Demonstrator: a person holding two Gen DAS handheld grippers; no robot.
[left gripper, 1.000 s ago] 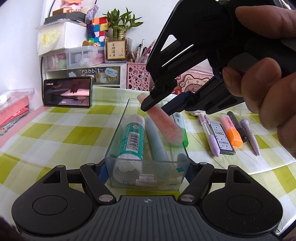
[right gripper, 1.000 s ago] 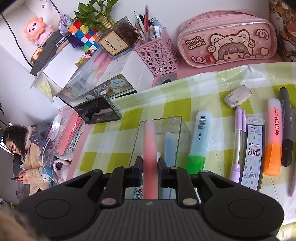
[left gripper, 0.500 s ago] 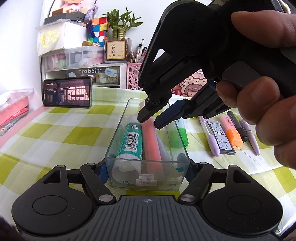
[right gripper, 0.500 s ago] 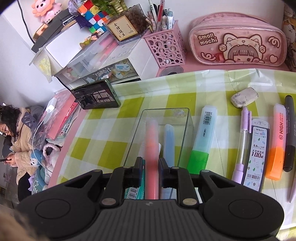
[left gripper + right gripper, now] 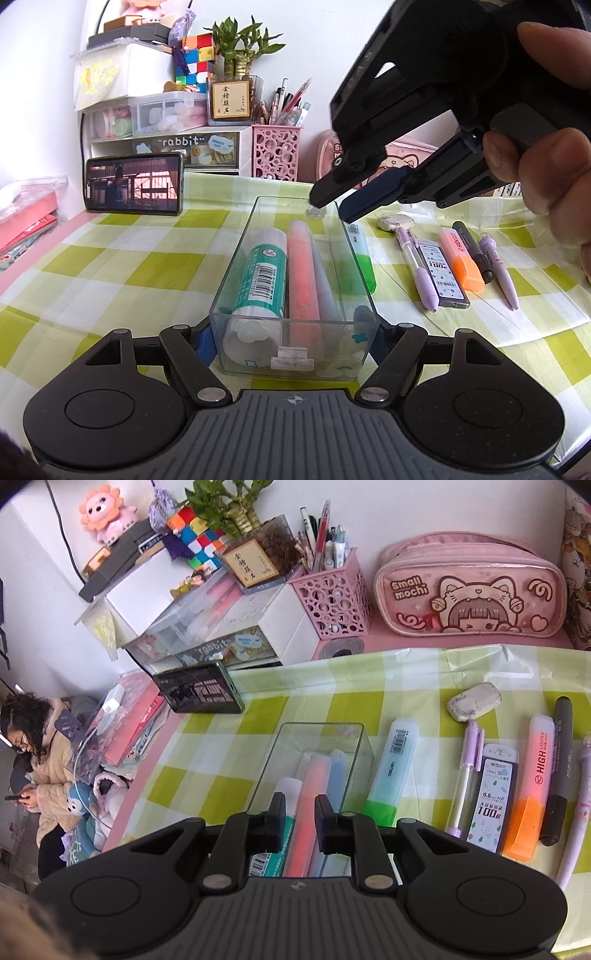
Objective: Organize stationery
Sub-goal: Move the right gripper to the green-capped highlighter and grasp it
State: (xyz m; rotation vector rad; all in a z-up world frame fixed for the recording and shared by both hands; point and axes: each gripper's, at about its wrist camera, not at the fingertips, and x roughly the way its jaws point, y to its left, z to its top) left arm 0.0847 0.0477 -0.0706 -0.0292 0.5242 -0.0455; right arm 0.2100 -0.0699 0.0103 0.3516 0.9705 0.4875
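Coral-pink and no longer held, the highlighter (image 5: 303, 273) is now lying flat inside the clear box (image 5: 229, 295), between the green-labelled glue stick (image 5: 264, 280) and a pale blue marker (image 5: 325, 284); half a second ago the right gripper (image 5: 300, 814) was pinching it over the box, and now its fingers are standing parted and empty, lifting away above the box's far end (in the left view its tips are hanging just over the far rim); that is one more item stowed. The left gripper (image 5: 293, 338) is bracing the box's near end, its fingers pressing on both side walls and holding it steady as before. Just beside the box, on its right, the green-capped highlighter (image 5: 393, 771) is waiting on the checked cloth (image 5: 155, 266); farther right of the box are lying the purple pencil (image 5: 466, 775), lead case (image 5: 493, 795), orange highlighter (image 5: 532, 786), black marker (image 5: 557, 771) and eraser (image 5: 474, 701); judging by nearness, the green one looks the likeliest next pick.
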